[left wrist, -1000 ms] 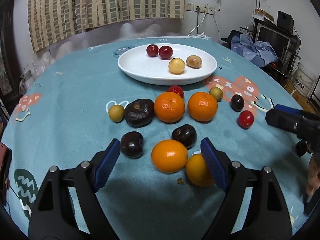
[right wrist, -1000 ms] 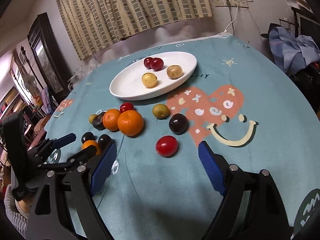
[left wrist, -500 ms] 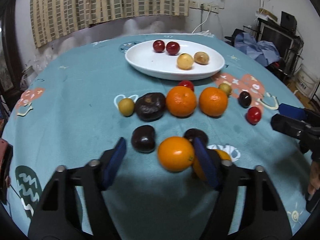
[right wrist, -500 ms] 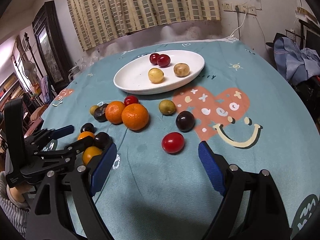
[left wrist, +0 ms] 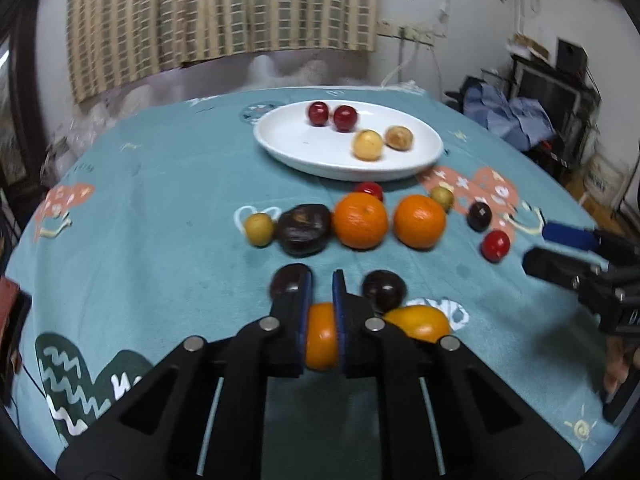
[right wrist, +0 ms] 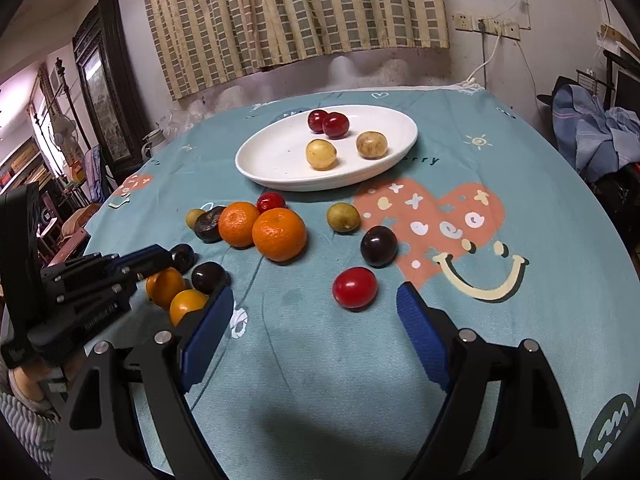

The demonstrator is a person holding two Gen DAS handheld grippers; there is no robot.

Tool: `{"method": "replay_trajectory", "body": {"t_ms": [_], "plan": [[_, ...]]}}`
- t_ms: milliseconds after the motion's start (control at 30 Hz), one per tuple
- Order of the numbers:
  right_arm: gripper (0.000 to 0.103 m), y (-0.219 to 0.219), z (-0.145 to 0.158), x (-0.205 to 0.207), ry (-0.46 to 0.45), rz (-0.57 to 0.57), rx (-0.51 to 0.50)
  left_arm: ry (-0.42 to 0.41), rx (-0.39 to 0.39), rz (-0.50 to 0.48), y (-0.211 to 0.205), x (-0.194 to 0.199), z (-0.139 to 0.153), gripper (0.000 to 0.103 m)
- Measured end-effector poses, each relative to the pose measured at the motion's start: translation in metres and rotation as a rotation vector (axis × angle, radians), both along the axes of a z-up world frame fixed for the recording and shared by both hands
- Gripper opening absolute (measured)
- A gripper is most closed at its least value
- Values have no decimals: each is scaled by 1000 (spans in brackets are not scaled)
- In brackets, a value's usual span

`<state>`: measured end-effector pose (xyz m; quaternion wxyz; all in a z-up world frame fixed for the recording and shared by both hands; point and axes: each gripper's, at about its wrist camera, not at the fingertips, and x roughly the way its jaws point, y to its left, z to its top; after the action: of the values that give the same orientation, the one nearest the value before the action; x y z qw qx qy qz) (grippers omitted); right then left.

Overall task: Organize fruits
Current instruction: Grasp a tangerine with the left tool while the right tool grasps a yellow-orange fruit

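The left gripper (left wrist: 322,300), jaws just closing, appears clamped on a small orange (left wrist: 320,338) at lower centre. The fruit looks light, round and smooth, so a grip across its widest middle is advisable. The right gripper (right wrist: 316,316) stands open and empty.

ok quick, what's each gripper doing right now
left gripper: just closed, gripping a small orange.
right gripper: open, holding nothing.

Probably a lived-in home, checked curtain (right wrist: 296,12), cartoon tablecloth (right wrist: 520,160), carved wooden mirror (right wrist: 106,92), heaped clothes (right wrist: 592,132)
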<state>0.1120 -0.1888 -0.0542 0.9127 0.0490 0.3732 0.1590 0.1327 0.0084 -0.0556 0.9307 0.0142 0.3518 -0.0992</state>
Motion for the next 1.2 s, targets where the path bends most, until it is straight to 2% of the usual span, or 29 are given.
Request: {"method": "replay_trajectory", "body": {"t_ms": [133, 267, 333, 400, 433, 467, 567, 633, 700, 800, 1067, 1200], "plan": [[84, 7, -2, 0, 2, 21, -20, 43, -46, 2, 11, 4, -4, 11], [84, 3, -4, 2, 16, -3, -18, 31, -14, -25, 2, -1, -5, 14], [84, 2, -7, 5, 31, -23, -29, 28, 1, -25, -1, -1, -6, 29], [84, 2, -10, 6, 38, -47, -55, 32, 19, -9, 0, 0, -8, 62], [84, 1, -10, 7, 37, -72, -82, 37, 26, -1, 0, 1, -9, 67], [84, 0, -11, 8, 38, -88, -95, 42, 25, -2, 0, 2, -10, 68], [84, 0, -10, 5, 32, -50, -63, 57, 15, -20, 0, 4, -11, 68], [84, 5, -9, 3, 22, -20, -79, 65, -5, -43, -1, 5, -11, 59], [84, 4, -12, 5, 39, -31, -88, 67, -18, -81, -5, 2, -11, 42], [84, -12, -12, 10, 57, -79, -42, 66, 1, -126, -13, -1, -12, 31], [84, -13, -12, 10, 60, -85, -41, 90, -63, -120, 0, -2, -12, 31], [84, -11, -13, 10, 63, -72, -39, 105, -111, -157, 6, -12, -10, 32]]}}
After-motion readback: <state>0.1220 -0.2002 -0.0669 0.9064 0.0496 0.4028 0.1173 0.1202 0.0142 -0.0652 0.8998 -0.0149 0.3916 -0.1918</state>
